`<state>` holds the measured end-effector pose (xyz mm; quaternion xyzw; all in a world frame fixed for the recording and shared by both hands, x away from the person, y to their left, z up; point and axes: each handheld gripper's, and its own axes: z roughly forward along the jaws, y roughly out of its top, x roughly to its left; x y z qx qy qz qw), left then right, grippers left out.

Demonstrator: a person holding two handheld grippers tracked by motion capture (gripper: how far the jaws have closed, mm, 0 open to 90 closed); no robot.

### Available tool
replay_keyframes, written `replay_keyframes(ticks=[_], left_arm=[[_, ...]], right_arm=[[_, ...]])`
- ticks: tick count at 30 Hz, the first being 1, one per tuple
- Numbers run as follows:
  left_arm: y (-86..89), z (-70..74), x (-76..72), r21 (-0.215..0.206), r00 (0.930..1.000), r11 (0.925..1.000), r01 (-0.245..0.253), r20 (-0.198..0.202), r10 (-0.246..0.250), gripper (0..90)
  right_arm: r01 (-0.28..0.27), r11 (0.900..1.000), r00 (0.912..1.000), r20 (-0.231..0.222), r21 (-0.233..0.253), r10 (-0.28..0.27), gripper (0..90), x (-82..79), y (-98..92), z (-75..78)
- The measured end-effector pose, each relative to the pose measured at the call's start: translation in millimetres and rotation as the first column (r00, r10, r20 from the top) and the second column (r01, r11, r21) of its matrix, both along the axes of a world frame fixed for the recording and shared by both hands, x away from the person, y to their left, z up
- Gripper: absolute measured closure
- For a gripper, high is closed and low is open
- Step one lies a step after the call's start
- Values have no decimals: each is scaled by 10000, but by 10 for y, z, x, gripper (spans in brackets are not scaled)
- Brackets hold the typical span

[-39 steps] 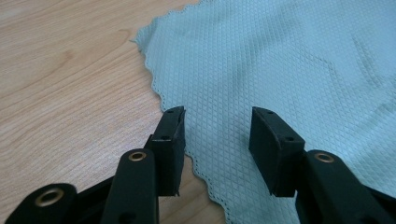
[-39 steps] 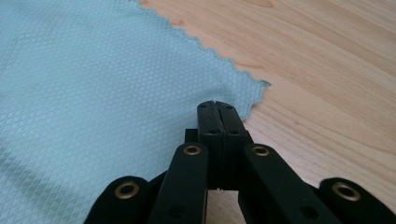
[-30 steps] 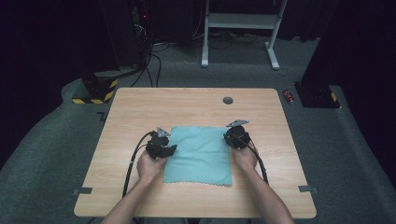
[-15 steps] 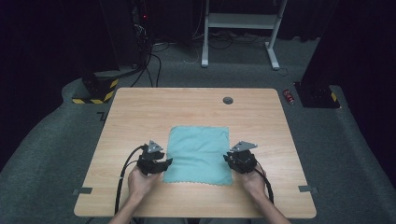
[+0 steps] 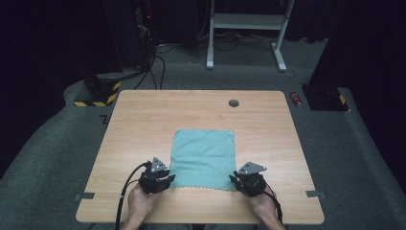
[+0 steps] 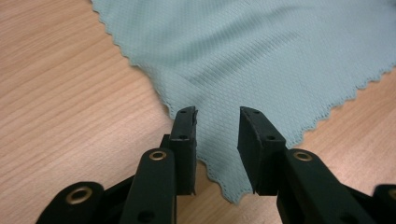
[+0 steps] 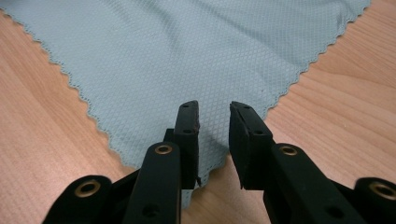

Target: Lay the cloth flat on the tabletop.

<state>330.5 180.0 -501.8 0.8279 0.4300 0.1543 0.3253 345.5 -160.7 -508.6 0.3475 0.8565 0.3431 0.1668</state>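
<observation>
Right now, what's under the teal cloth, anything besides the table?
The cloth lies flat on the wooden table, with no bumps showing. The tabletop beneath it is covered, so a thin item can't be ruled out. The left claw and right claw stand open over its near corners.

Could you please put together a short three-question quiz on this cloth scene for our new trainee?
1. True or false: both grippers are open.
2. Which part of the teal cloth does the left gripper straddle? A) a far corner B) a near corner C) the middle
3. What small dark round thing sits in the wooden table beyond the cloth?

Key:
1. True: the fingers of the right gripper stand apart over a corner too.
2. B
3. A round grommet.
</observation>
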Motion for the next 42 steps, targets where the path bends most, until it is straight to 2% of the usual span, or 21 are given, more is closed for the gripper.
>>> replay_keyframes(ticks=[3, 4, 6, 9, 11, 16, 18, 21, 26, 28, 32, 34, 39, 42], left_arm=[[-40, -4, -17, 167, 9998, 9998, 120, 183, -123, 681], [-54, -8, -18, 46, 9998, 9999, 111, 155, -111, 681], [-78, -17, -12, 70, 9998, 9999, 140, 136, -141, 677], [-120, -56, 6, 347, 9995, 9990, 297, 52, -299, 676], [-136, -86, 14, 348, 9995, 9989, 322, -19, -321, 679], [-126, -84, 20, 380, 9995, 9988, 319, -27, -318, 713], [-133, -72, 15, 387, 9994, 9989, 281, -189, -274, 755], [-146, -73, 0, 443, 9992, 9984, 366, -159, -359, 820], [-130, -64, 34, 365, 9983, 9981, 489, -324, -477, 880], [-130, -48, 55, 470, 9970, 9970, 623, -489, -600, 888], [-105, -14, 61, 369, 9954, 9963, 779, -590, -757, 892], [-87, 6, 56, 84, 9939, 9967, 811, -757, -803, 892], [-108, -18, 29, 339, 9890, 9936, 1078, -1051, -1037, 884], [-117, -3, 7, 227, 9894, 9936, 1105, -972, -1079, 793]], right_arm=[[-13, 10000, 10000, -33, 23, 14, 730, -15, 4, -5], [-55, 10000, 10000, -20, -14, 55, 730, -15, 6, -9], [-79, 9999, 10000, -24, -84, 78, 731, -17, 14, -20], [-114, 9998, 9999, -48, -187, 113, 732, -22, 23, -46], [-185, 9994, 9998, -51, -288, 184, 735, -33, 25, -64], [-242, 9997, 9997, -101, -101, 241, 765, -60, 2, -77], [-325, 9993, 9995, -36, -176, 324, 792, -69, 9, -76], [-520, 9979, 9986, 96, -394, 524, 855, -94, 42, -73], [-650, 9963, 9978, 76, -556, 655, 897, -87, 55, -63], [-772, 9944, 9969, 77, -716, 779, 900, -75, 62, -52], [-822, 9948, 9966, 2, -608, 824, 900, -62, 40, -30], [-791, 9956, 9968, 90, -506, 797, 900, -69, 22, -4], [-896, 9941, 9960, -77, -608, 893, 900, -91, 24, 13], [-1010, 9927, 9948, -211, -655, 998, 897, -99, 25, -5]])
